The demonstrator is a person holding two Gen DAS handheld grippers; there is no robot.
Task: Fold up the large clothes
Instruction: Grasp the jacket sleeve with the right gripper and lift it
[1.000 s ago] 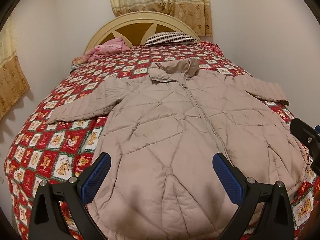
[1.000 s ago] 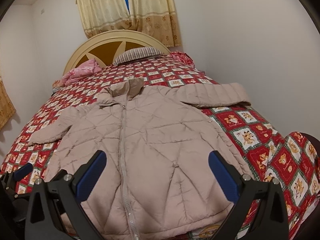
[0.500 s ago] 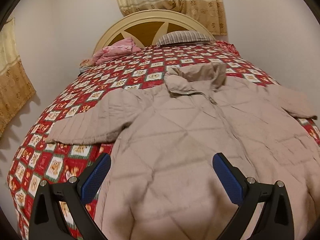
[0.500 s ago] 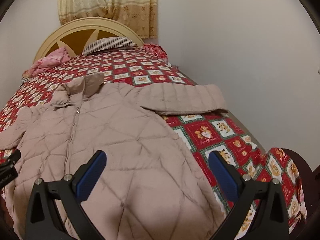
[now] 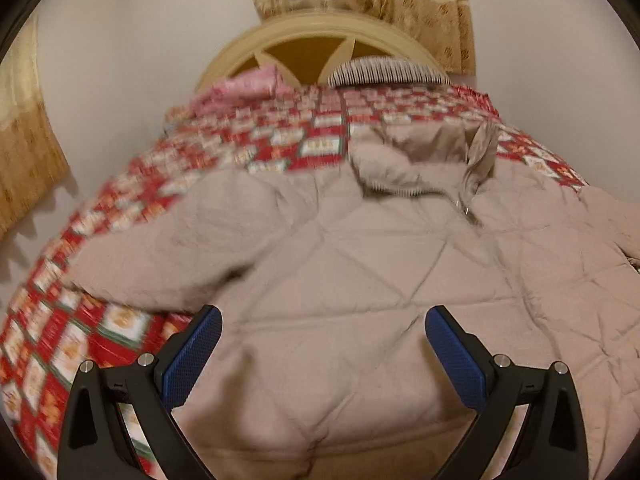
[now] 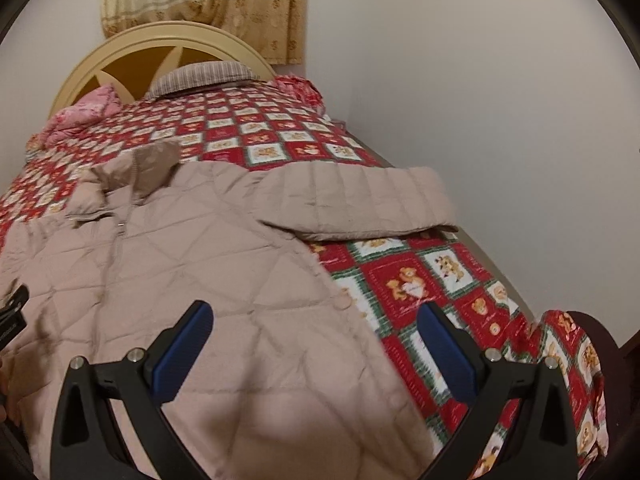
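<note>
Both tongs, left [image 5: 323,350] and right [image 6: 314,344], gape released over the coat [image 5: 360,280]; no writing legible.

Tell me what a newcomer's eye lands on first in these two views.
First the big beige quilted coat, spread flat and face up across the bed, sleeves out to either side. Next the loud red bear-patterned bedspread beneath it, running back to the cream arched headboard. Low in each view, the left gripper and right gripper hover open over the coat.
</note>
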